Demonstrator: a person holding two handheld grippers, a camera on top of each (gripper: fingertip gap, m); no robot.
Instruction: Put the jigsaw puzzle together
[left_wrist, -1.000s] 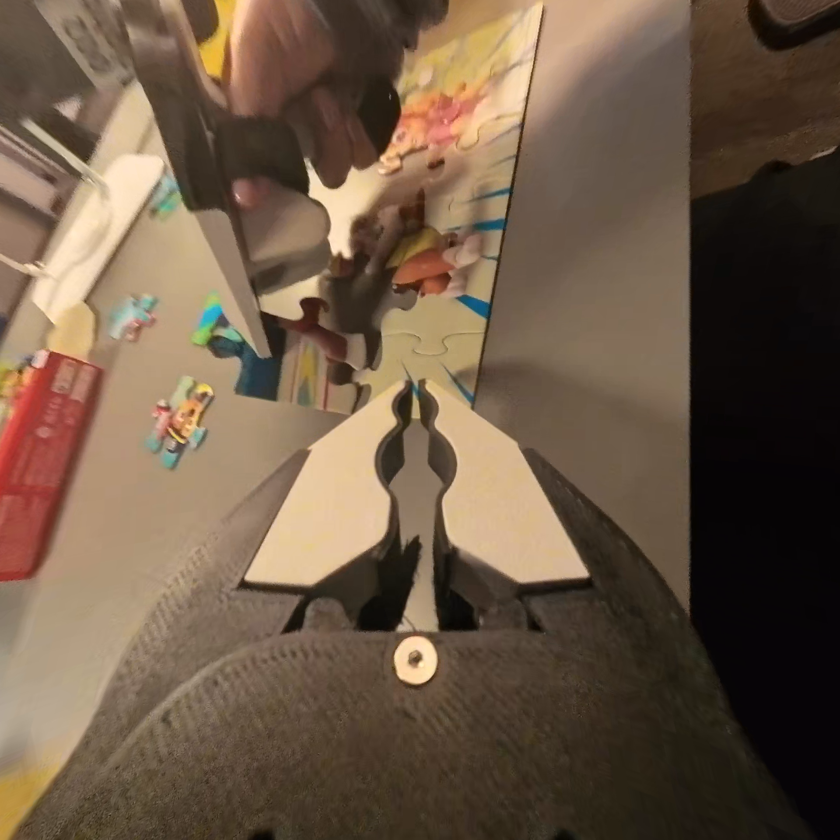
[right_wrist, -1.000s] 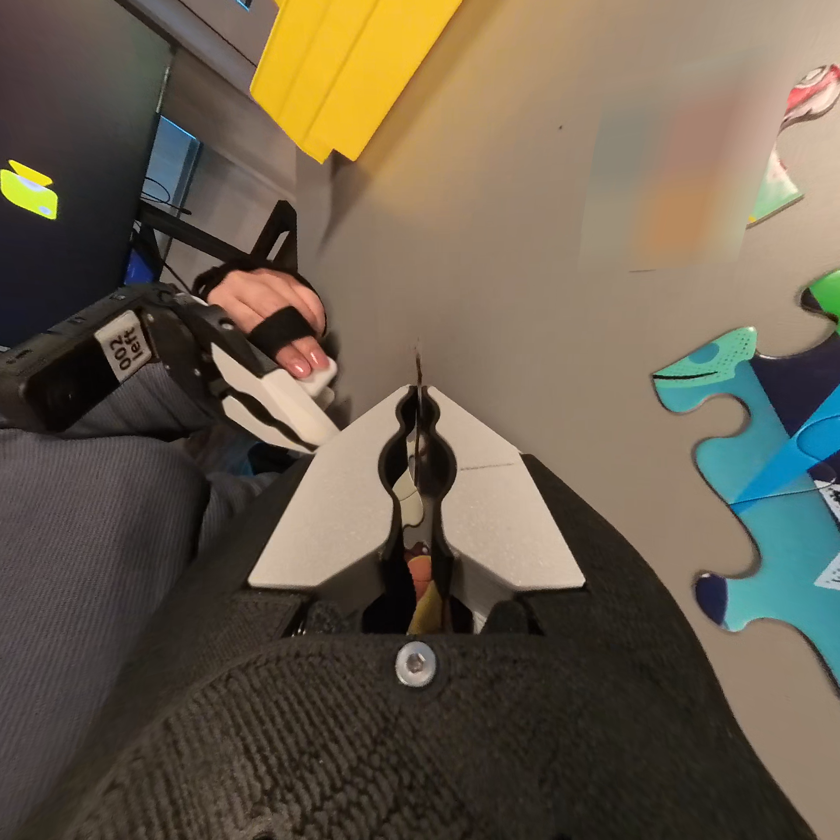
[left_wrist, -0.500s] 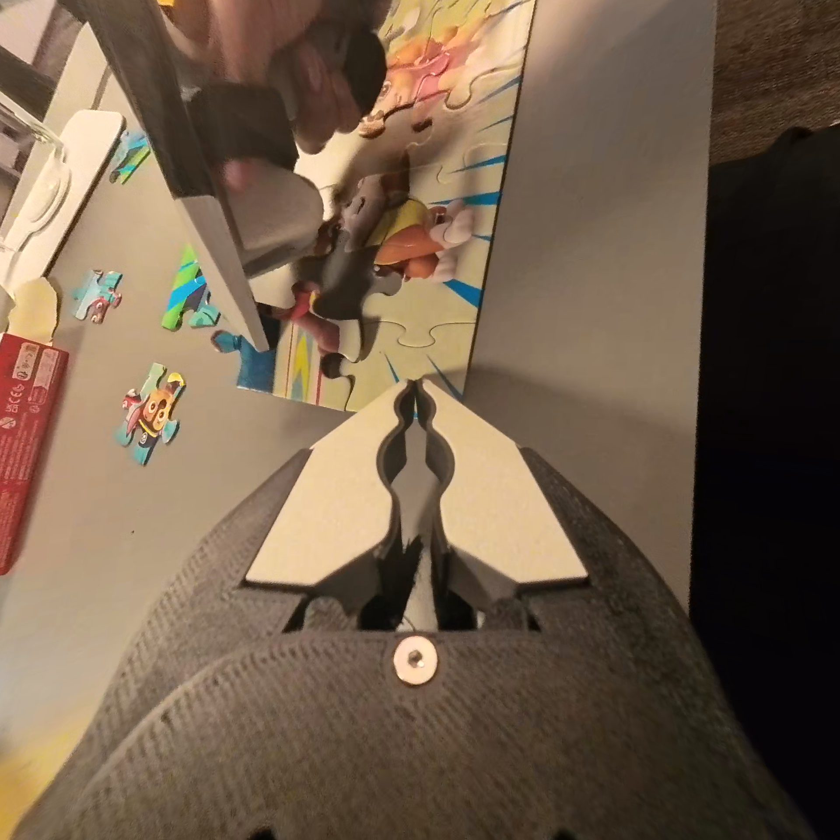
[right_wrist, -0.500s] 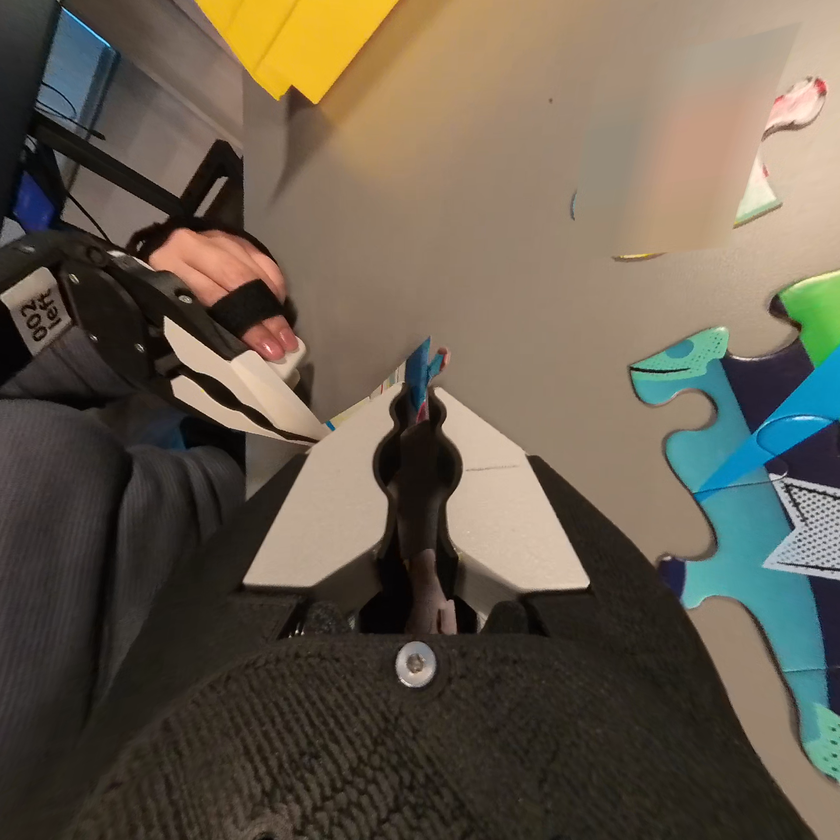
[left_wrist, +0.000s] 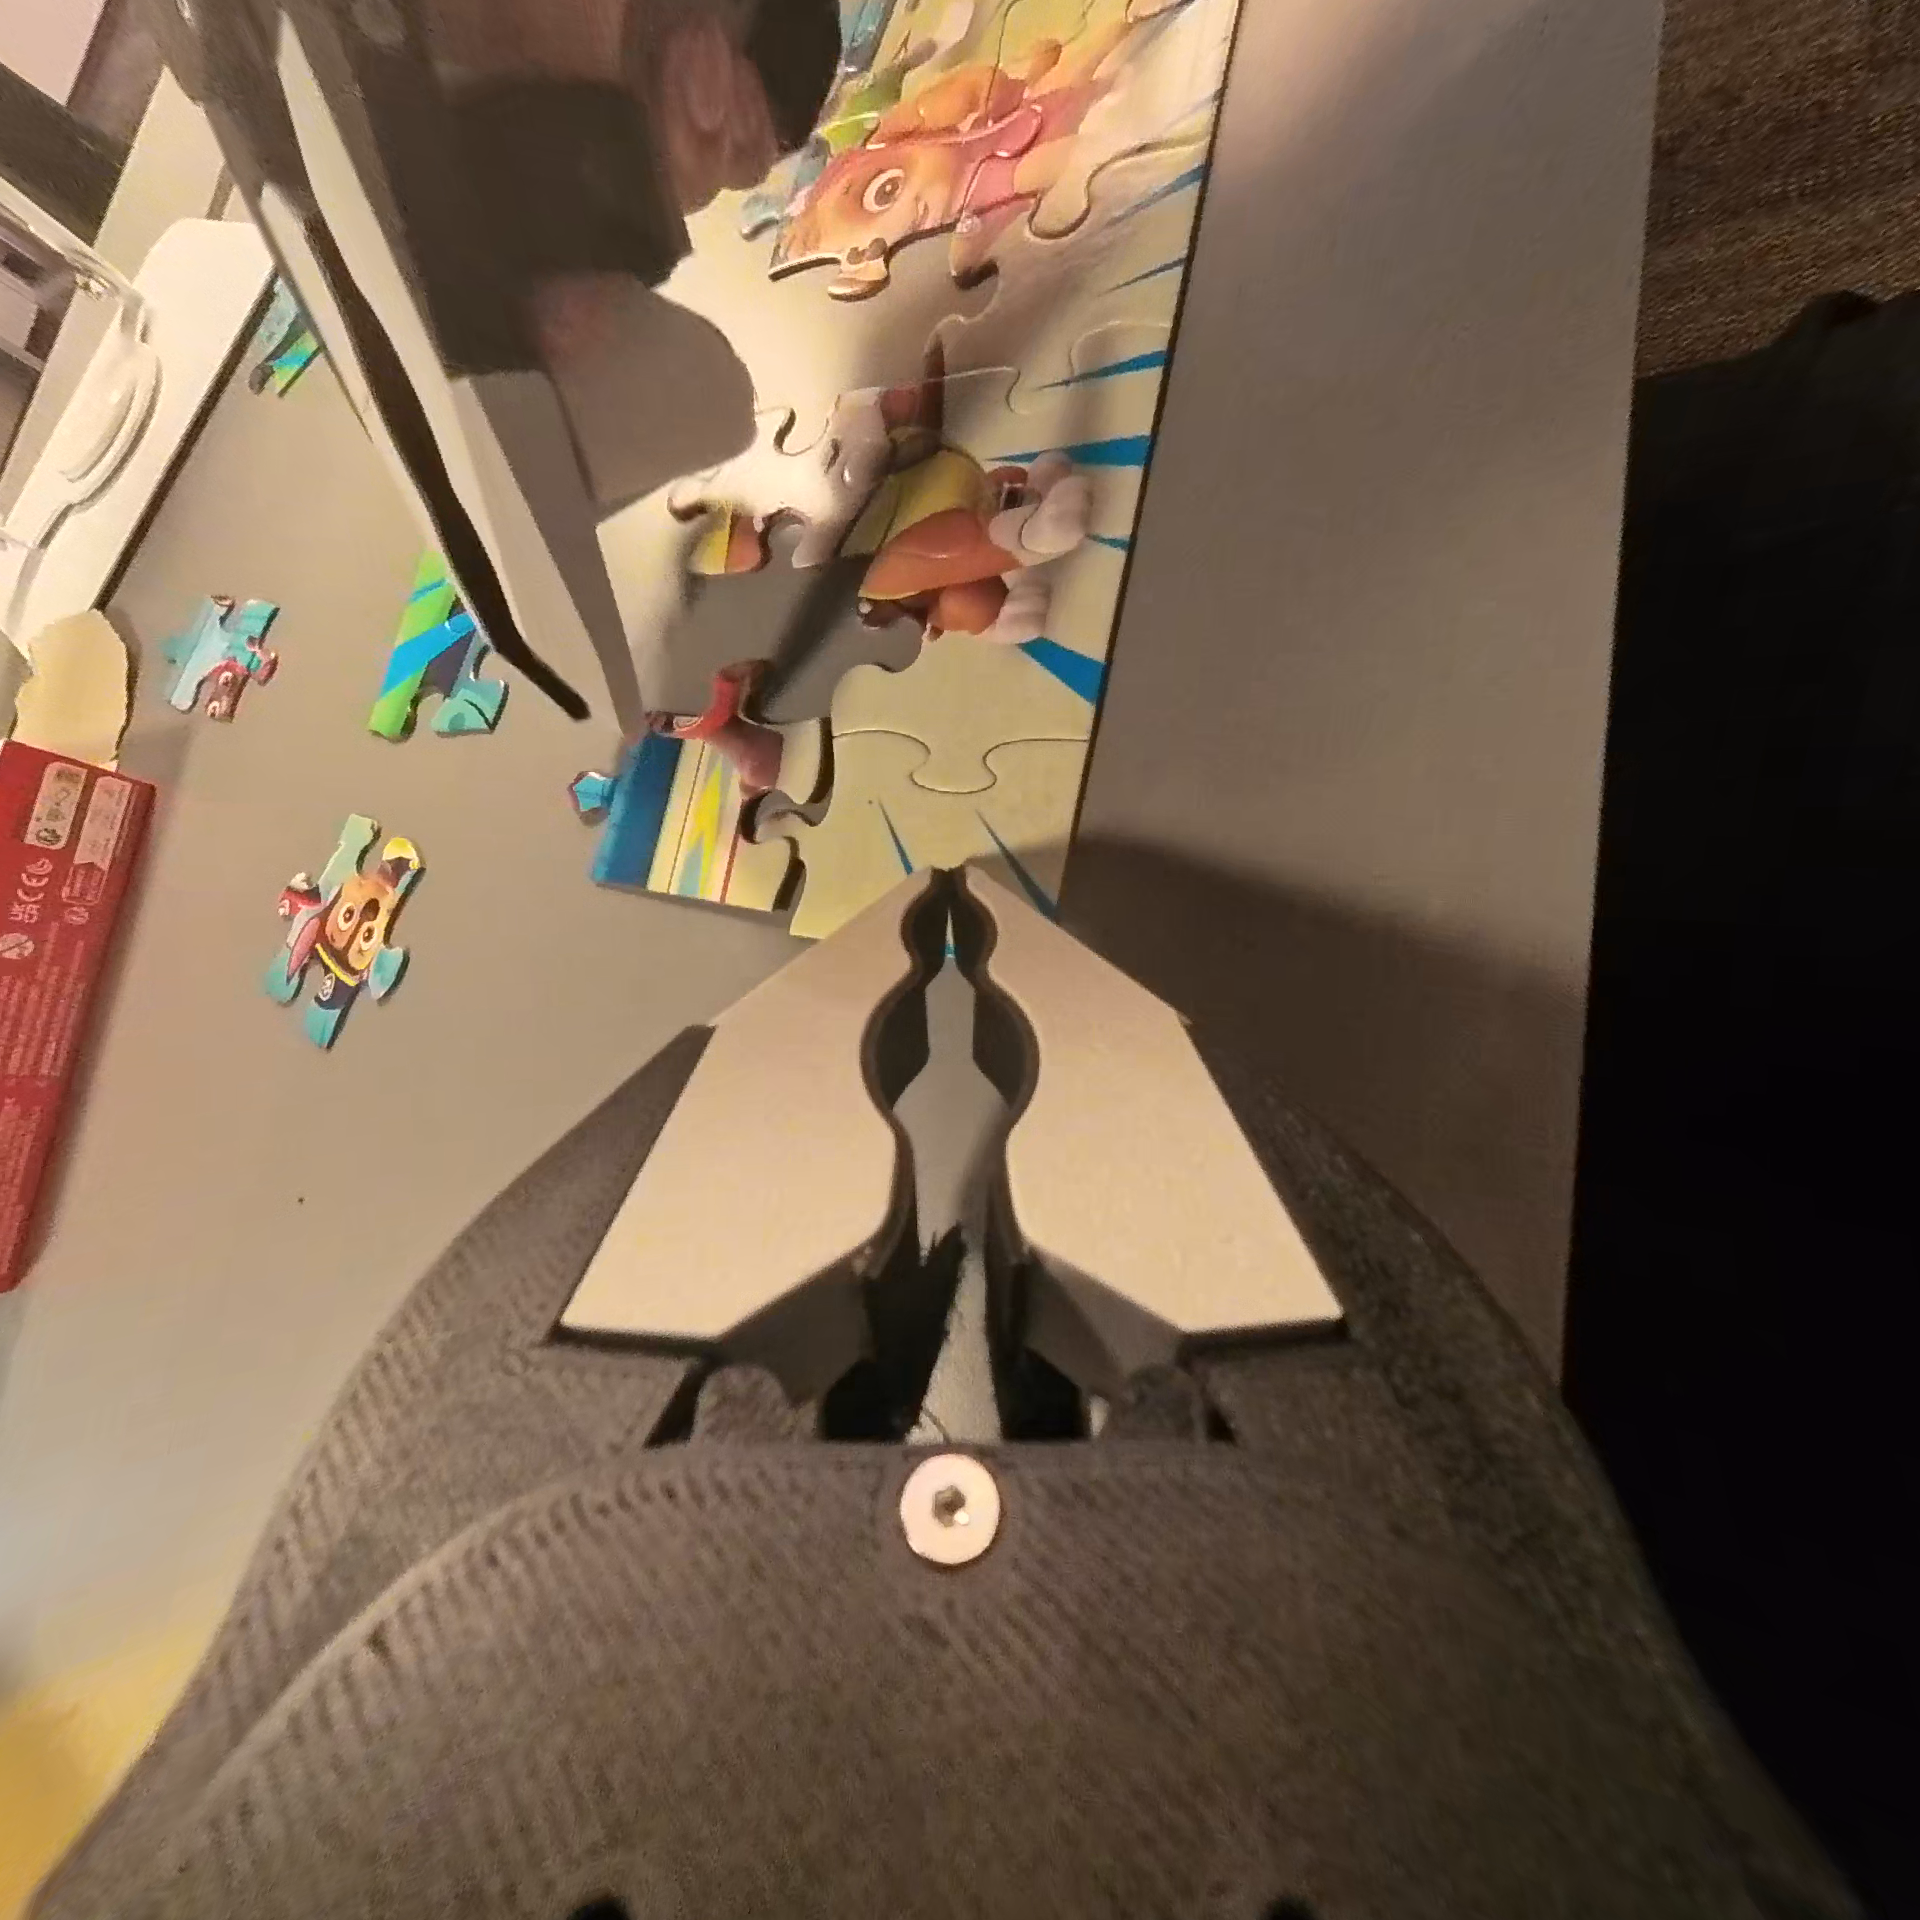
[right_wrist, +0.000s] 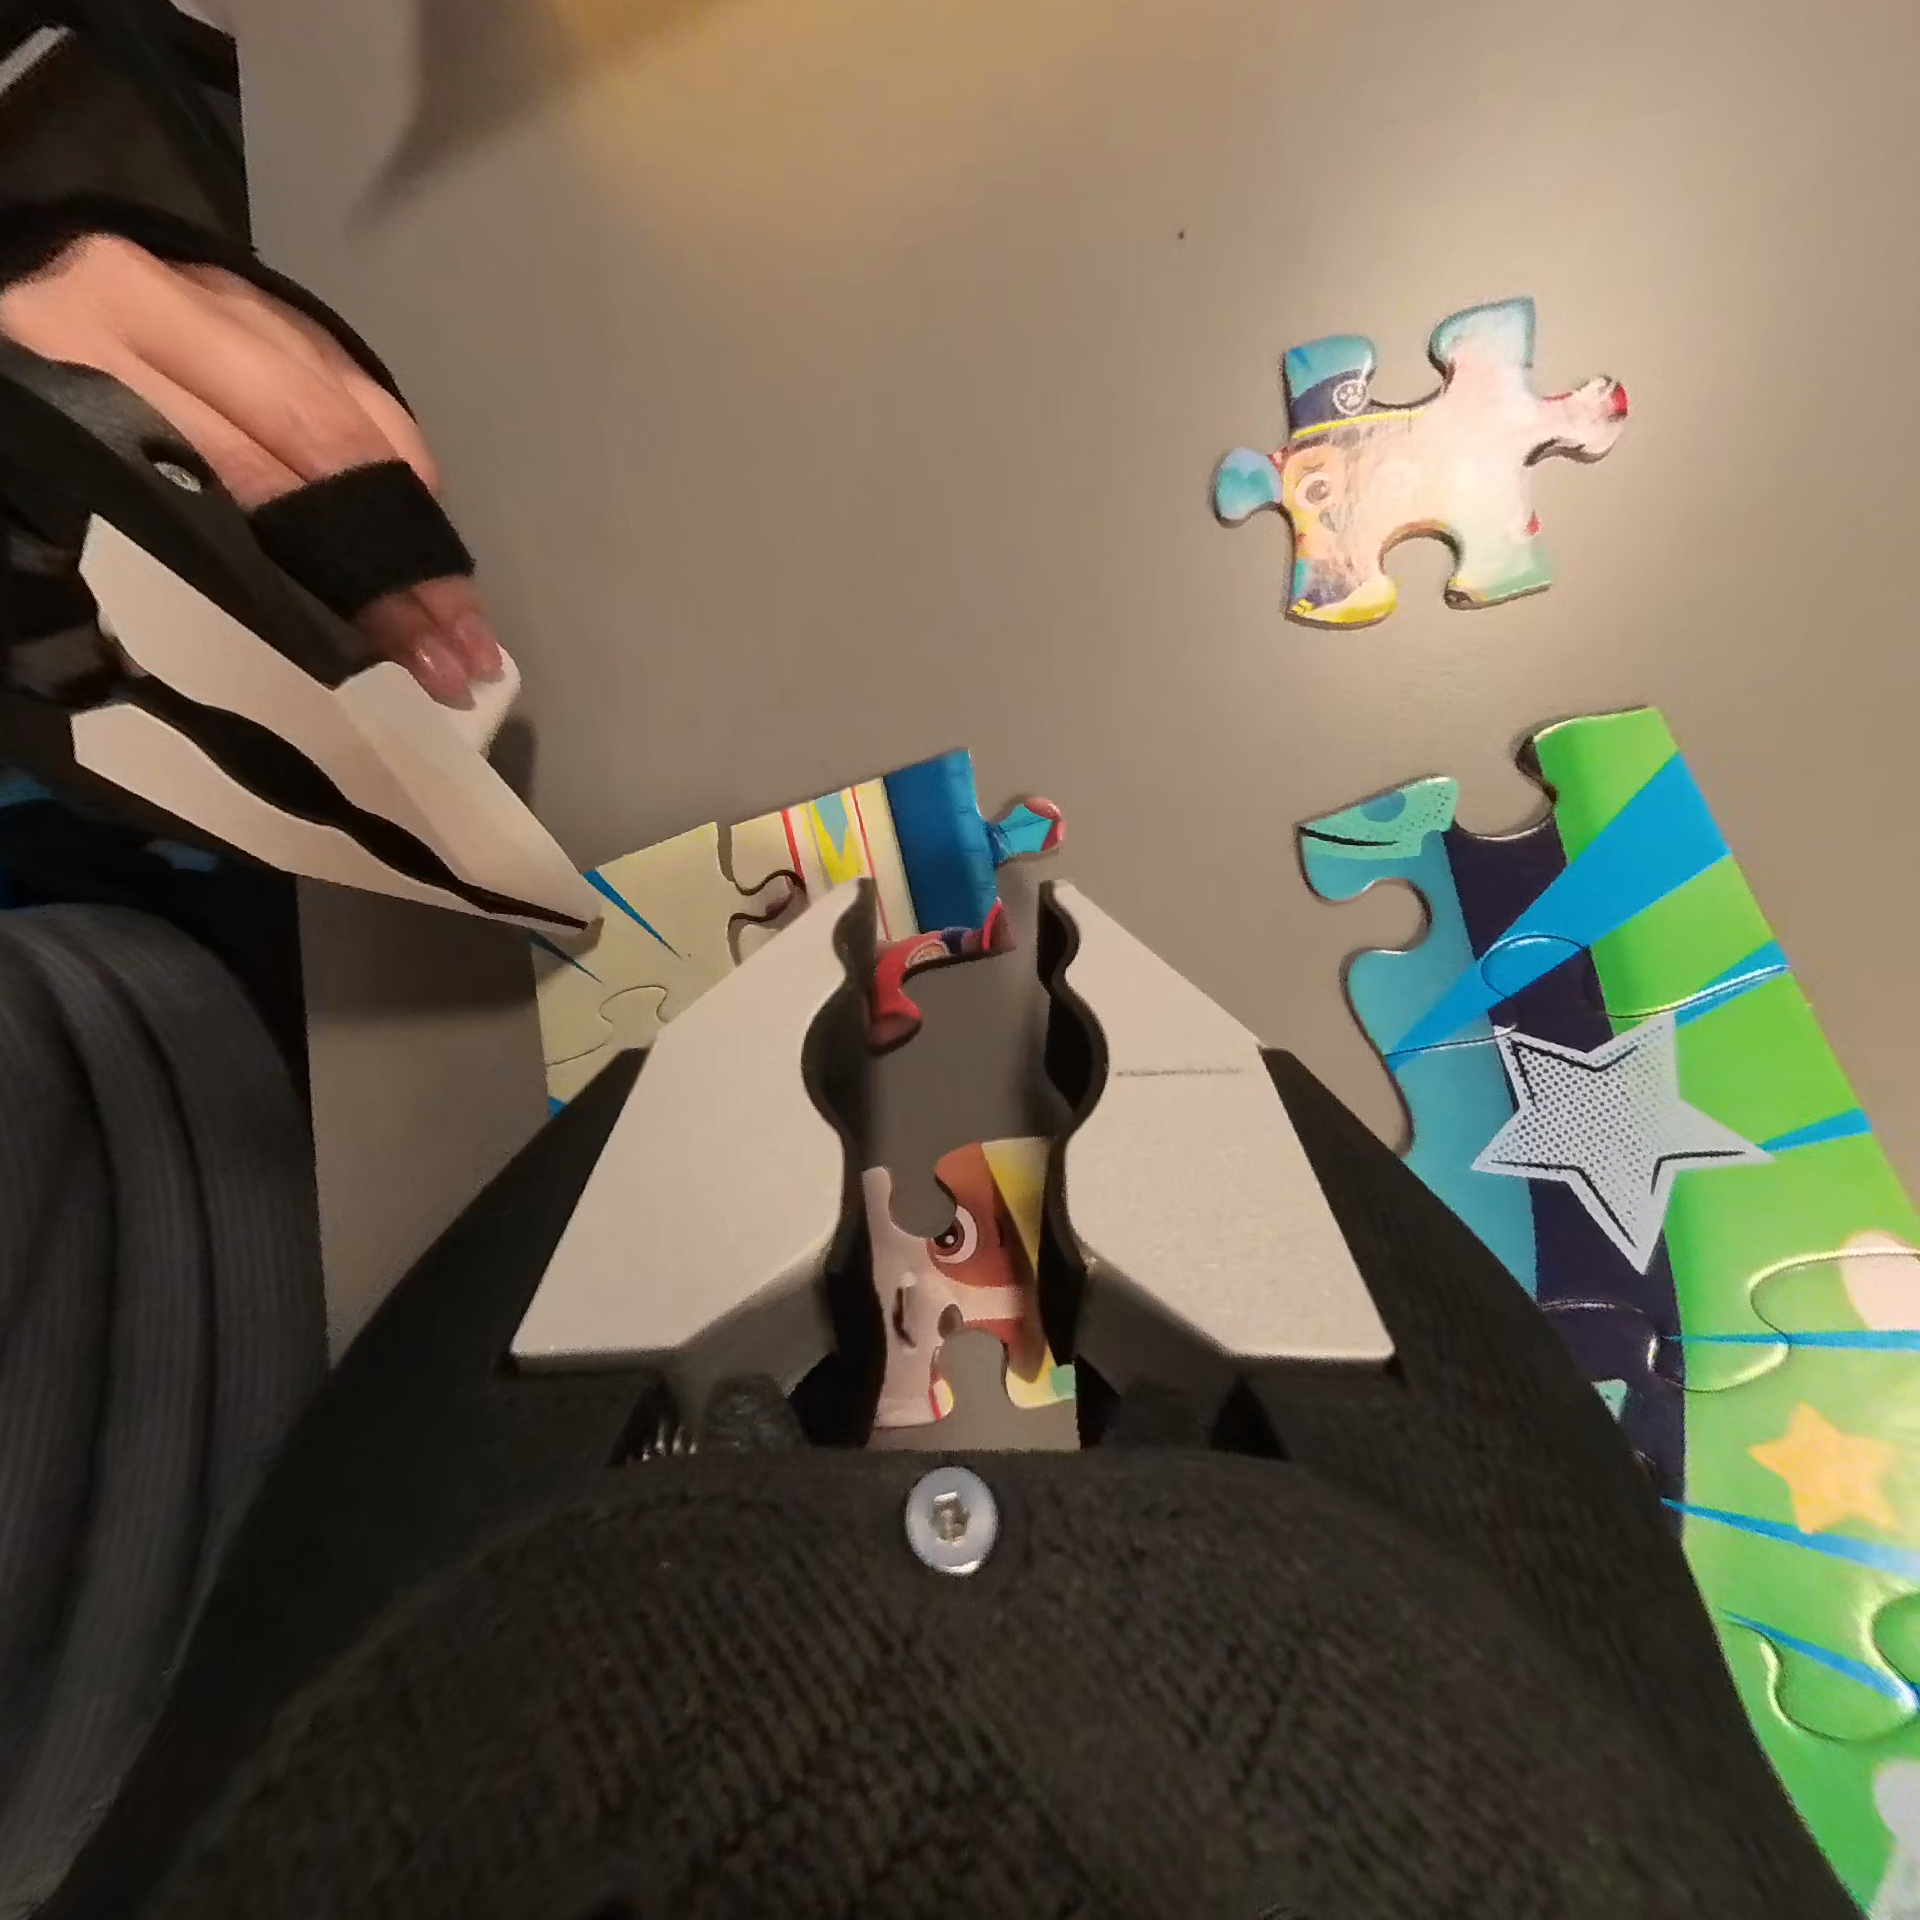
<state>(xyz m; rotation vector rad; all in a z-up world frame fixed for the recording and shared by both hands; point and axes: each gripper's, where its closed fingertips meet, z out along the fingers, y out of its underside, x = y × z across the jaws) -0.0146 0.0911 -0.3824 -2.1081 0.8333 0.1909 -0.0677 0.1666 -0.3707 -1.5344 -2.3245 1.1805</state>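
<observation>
Leftmost on the grey table (left_wrist: 312, 1195), a red box (left_wrist: 62, 997) was seen at the edge, with loose puzzle pieces beside it: a dog-face piece (left_wrist: 343, 930), a small teal piece (left_wrist: 220, 655) and a green-and-blue piece (left_wrist: 436, 665). Further right, the right gripper (left_wrist: 603, 717) was held above a gap in the assembled puzzle (left_wrist: 1018, 727), its fingers parted and nothing gripped between them; through the gap between its fingers, bare table and neighbouring pieces were visible in its own view (right_wrist: 956, 904). The left gripper (left_wrist: 948, 883) was found closed on nothing, its tips met over the puzzle's near corner, and in the right wrist view it (right_wrist: 592, 920) was shown touching that corner. To the right there, a loose pale piece with a capped dog (right_wrist: 1423, 468) was seen lying apart, and a green-and-blue joined section (right_wrist: 1662, 1039) was laid near the frame edge.
</observation>
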